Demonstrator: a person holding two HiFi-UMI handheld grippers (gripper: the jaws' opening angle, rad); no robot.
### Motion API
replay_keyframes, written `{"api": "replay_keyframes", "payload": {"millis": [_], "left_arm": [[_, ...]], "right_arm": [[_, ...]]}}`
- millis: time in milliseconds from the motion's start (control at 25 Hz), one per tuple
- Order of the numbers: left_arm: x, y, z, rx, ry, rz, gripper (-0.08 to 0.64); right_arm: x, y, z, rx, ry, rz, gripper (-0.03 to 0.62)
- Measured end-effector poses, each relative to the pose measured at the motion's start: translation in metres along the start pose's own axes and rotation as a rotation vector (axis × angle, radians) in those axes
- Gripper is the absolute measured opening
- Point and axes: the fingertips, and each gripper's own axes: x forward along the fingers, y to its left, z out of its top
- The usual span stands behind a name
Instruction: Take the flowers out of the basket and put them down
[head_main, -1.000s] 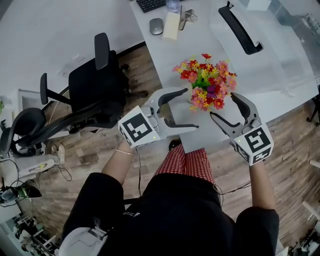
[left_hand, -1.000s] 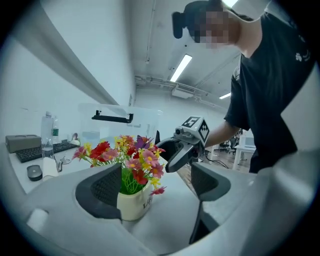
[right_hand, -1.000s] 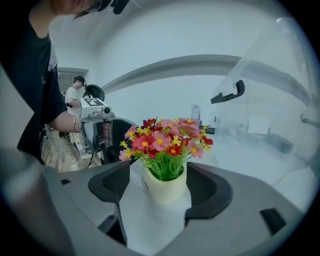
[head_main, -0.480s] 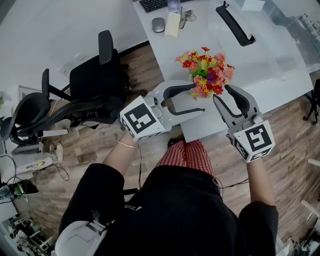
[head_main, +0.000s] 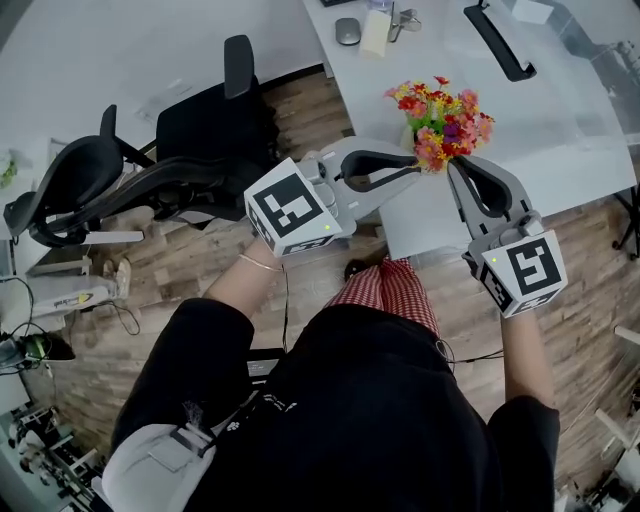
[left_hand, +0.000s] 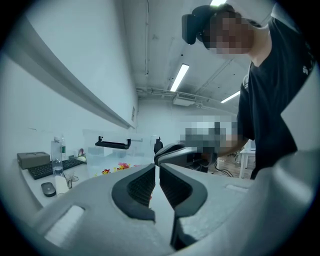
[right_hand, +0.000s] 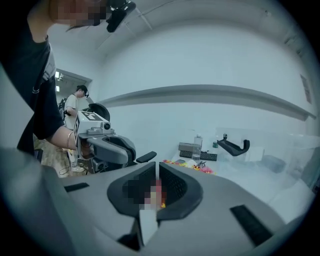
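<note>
Small bunch of red, pink and yellow flowers (head_main: 443, 125) sits near the front edge of the white desk (head_main: 560, 130). Left gripper (head_main: 412, 168) and right gripper (head_main: 455, 168) just snapped closed beside it, nothing pinched. Looks light and floppy, so I'd grab low on the green part.

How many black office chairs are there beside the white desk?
2. One black office chair stands beside the white desk; a second black chair is farther left. More may lie outside the frame.
</note>
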Motion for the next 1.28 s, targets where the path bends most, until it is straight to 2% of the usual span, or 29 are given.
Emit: {"api": "replay_keyframes", "payload": {"millis": [120, 240, 440, 680, 1280], "left_arm": [[-0.009, 0.003, 0.002, -0.007, 0.008, 0.027, 0.008], [-0.017, 0.003, 0.003, -0.011, 0.020, 0.035, 0.007], [-0.027, 0.003, 0.003, 0.022, 0.079, 0.038, 0.008], [-0.041, -0.002, 0.005, 0.038, 0.085, 0.030, 0.008], [-0.049, -0.009, 0.005, 0.060, 0.095, 0.039, 0.008]], "right_arm": [[0.002, 0.009, 0.008, -0.035, 0.016, 0.012, 0.028], [0.003, 0.023, 0.018, -0.079, 0.017, 0.033, 0.026], [0.004, 0.031, 0.029, -0.017, -0.013, 0.045, 0.017], [0.003, 0.063, 0.043, -0.070, -0.042, 0.164, 0.015], [0.005, 0.054, 0.046, 0.038, -0.038, 0.116, 0.012]]}}
